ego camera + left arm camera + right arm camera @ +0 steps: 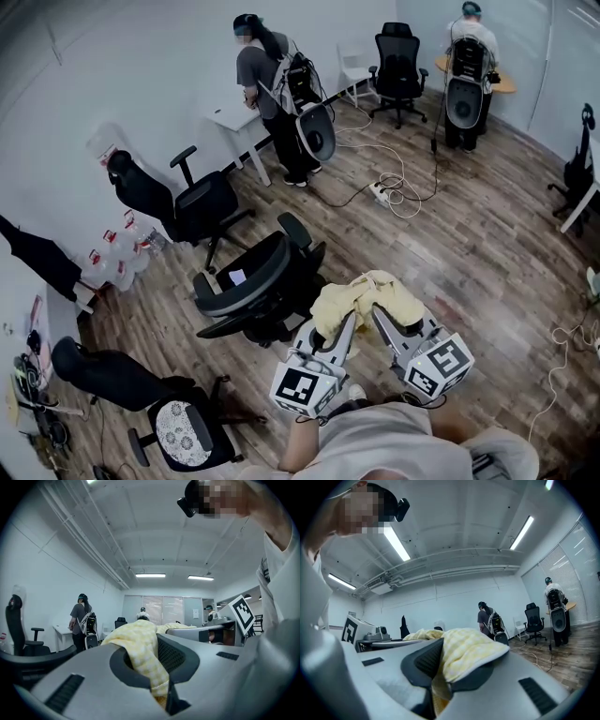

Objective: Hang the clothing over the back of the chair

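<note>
The room is lit brightly and evenly by ceiling strips, shadows are kept soft, edges are bent and darkened by wide lenses, and the nearest surfaces are slightly blurred.

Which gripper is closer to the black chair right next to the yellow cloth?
Left. The left hand-held gripper is just beside the black mesh office chair. The right hand-held gripper is farther away, on the other side of the yellow checked cloth both are gripping.

White walls; wood floor — black office chairs; strip lights.
</note>
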The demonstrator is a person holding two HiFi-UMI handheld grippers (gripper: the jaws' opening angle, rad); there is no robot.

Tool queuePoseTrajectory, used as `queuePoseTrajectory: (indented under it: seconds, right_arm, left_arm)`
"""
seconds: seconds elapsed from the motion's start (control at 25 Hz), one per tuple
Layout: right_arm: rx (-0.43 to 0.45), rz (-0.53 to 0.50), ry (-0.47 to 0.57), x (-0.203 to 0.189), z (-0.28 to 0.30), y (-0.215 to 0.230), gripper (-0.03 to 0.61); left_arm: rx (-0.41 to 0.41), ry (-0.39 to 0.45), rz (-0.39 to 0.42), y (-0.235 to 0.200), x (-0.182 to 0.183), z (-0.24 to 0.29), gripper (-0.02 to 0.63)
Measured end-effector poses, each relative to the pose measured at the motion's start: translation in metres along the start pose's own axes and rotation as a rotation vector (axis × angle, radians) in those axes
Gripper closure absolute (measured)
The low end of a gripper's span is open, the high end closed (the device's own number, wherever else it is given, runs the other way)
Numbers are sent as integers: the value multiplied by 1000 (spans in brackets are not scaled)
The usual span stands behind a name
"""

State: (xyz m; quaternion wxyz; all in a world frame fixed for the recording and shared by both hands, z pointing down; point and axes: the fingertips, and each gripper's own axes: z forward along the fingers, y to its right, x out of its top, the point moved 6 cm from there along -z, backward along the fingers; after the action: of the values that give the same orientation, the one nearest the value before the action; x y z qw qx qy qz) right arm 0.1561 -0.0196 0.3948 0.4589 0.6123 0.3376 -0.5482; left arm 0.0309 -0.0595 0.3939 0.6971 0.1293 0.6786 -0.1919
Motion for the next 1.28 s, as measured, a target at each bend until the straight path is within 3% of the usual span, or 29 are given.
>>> queuePoseTrajectory:
  seconds: [0.36,1.28]
  right_arm:
    - [-20,-11,-12,2,24,12,526]
    - [71,-9,-5,23,99,90,525]
  left_arm:
    - [-8,9,-18,-24,-2,17,569]
    - [82,12,3,-84,13,98,569]
